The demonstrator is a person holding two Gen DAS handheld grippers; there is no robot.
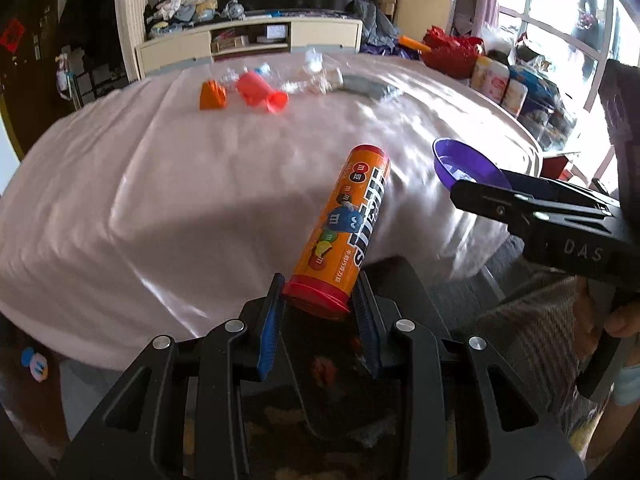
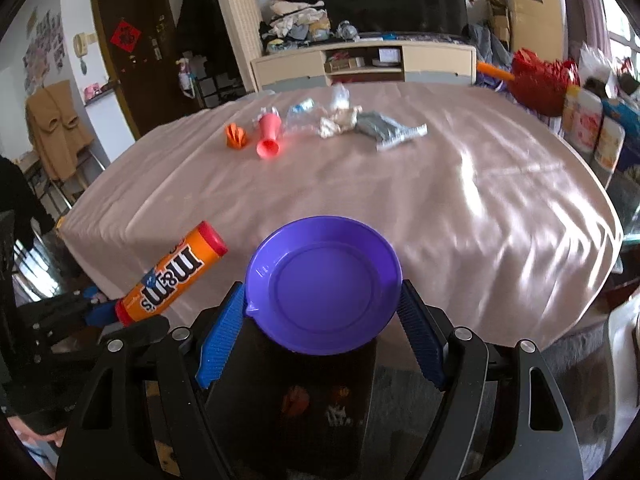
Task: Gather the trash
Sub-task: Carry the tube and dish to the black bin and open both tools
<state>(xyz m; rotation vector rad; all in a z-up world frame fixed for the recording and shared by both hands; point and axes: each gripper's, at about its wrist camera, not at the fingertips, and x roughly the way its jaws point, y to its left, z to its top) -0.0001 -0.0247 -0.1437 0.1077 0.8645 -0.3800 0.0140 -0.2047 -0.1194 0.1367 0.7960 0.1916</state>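
Observation:
My left gripper is shut on the base of an orange M&M's tube, held tilted above the near edge of the pink-covered table. The tube also shows in the right wrist view. My right gripper is shut on a purple plastic plate, held over the table's near edge; the plate shows in the left wrist view. Trash lies at the far side: an orange piece, a pink cup on its side, clear crumpled plastic, crumpled foil and a grey wrapper.
A TV cabinet stands behind the table. Red bags and printed canisters sit along the right. A dark door and a chair with a tan coat are at the left.

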